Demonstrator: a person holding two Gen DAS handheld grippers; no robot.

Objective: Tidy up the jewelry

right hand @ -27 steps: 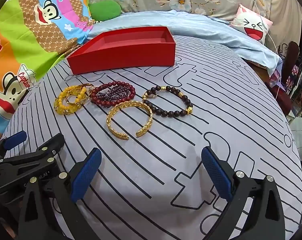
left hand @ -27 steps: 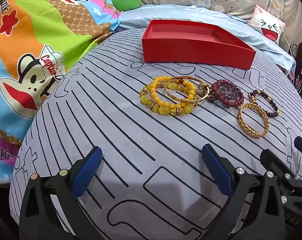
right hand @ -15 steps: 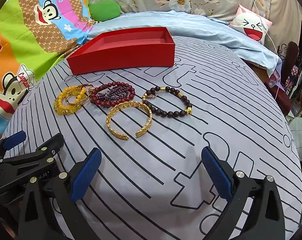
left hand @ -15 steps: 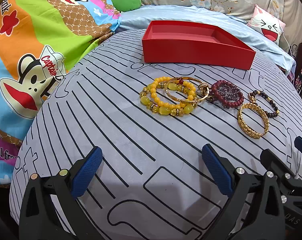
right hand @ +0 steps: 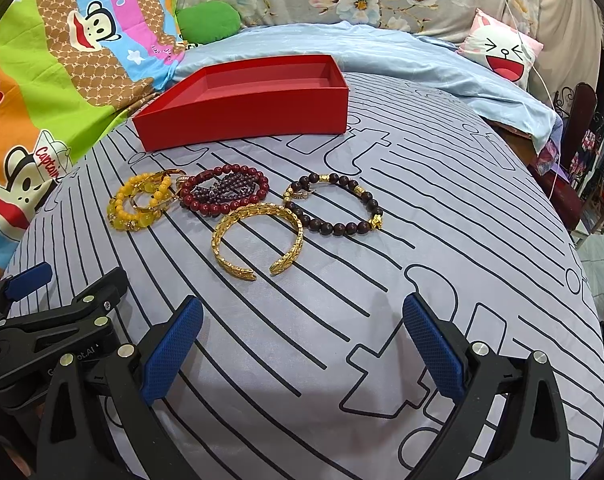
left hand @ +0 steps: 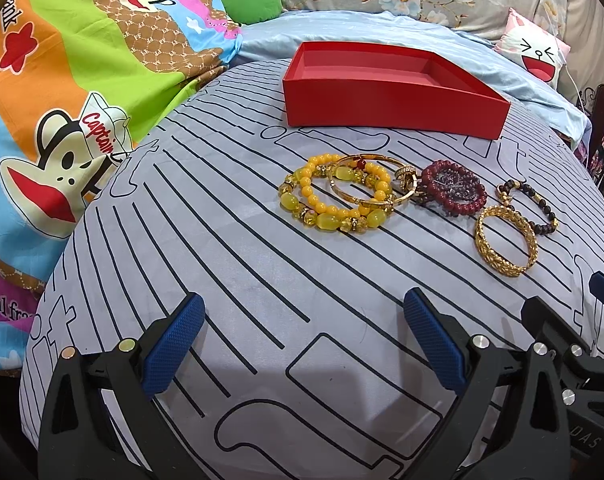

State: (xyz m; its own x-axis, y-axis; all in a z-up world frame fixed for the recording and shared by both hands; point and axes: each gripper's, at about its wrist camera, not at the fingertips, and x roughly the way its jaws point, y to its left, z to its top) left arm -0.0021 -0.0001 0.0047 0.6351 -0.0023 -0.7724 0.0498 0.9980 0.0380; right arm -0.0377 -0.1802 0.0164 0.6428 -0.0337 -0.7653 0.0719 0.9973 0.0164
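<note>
left wrist view: left gripper (left hand: 302, 344) spread wide, nothing between its blue pads, above the striped grey cloth (left hand: 229, 280).
right wrist view: right gripper (right hand: 302, 344) likewise released and empty.
box: red box (right hand: 245, 108) empty, at the cloth's far edge.
jewelry: yellow bead bracelets (right hand: 139, 202), dark red bead bracelet (right hand: 223, 194), gold cuff (right hand: 257, 238) and brown bead bracelet (right hand: 334, 208) lie in a row on the cloth, near the box's front wall.

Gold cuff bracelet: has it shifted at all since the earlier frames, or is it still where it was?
No. The gold cuff bracelet lies at the same spot relative to the red box and the dark bead bracelet beside it.
</note>
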